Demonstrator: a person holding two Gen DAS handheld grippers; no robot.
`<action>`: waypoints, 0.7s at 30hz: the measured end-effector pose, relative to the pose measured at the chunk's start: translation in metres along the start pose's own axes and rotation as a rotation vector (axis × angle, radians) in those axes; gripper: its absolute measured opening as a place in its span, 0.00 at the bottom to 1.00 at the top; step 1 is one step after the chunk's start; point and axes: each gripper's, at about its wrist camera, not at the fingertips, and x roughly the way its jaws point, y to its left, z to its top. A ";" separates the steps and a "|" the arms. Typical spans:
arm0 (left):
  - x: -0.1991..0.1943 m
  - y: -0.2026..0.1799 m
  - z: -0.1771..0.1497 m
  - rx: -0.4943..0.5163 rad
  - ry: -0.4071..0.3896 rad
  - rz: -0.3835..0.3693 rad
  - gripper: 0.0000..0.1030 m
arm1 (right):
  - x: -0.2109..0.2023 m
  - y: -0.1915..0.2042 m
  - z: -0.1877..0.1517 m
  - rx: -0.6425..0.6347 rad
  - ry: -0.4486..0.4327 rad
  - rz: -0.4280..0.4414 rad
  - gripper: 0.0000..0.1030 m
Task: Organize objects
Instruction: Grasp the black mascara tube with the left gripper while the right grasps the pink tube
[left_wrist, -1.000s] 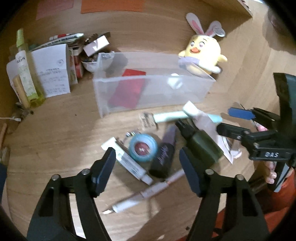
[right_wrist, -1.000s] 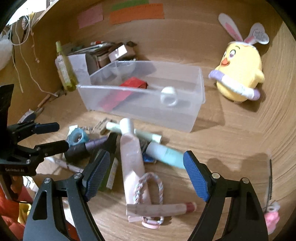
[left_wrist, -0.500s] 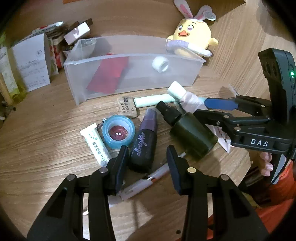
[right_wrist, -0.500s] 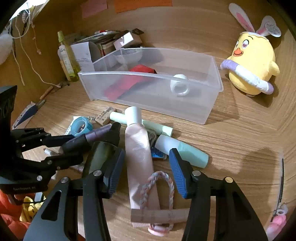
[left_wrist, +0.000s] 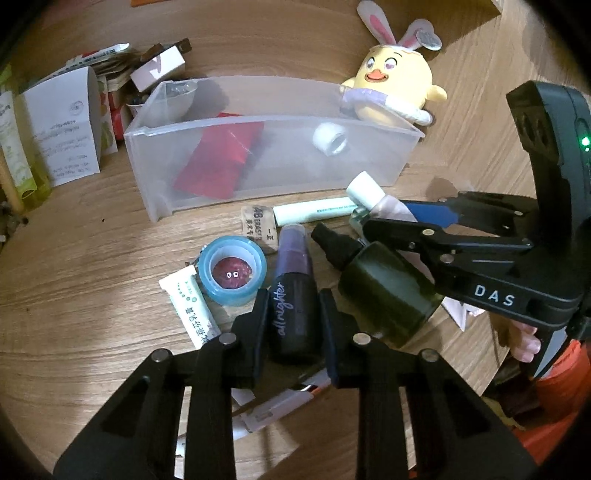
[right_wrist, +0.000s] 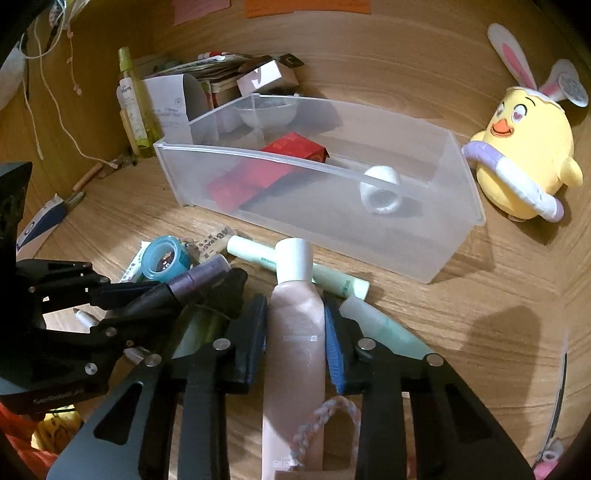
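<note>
On wooden desk, left tongs (left_wrist: 293, 317) gripping purple bottle (left_wrist: 293, 295), right tongs (right_wrist: 295, 332) gripping pink tube (right_wrist: 293, 339)

Yellow bunny-eared chick plush (right_wrist: 524, 155) beside the bin, coloured sticky notes (right_wrist: 308, 5) on the wooden wall (right_wrist: 388, 55).

My matt black plastic tongs (left_wrist: 293, 317) sit over a wood-grain desk (left_wrist: 92, 295), beside a frosted translucent plastic bin (left_wrist: 266, 147), a glossy dark bottle (left_wrist: 384, 295) and a plush cloth chick (left_wrist: 395, 88).
</note>
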 end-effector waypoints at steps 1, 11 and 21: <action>-0.002 0.001 0.001 -0.003 -0.009 -0.003 0.25 | -0.001 0.000 0.000 0.001 -0.005 0.000 0.25; -0.030 0.006 0.011 -0.028 -0.103 -0.003 0.25 | -0.034 -0.004 0.010 0.040 -0.113 0.005 0.09; -0.043 0.018 0.010 -0.073 -0.133 -0.003 0.25 | -0.021 -0.007 0.016 0.056 -0.032 0.051 0.18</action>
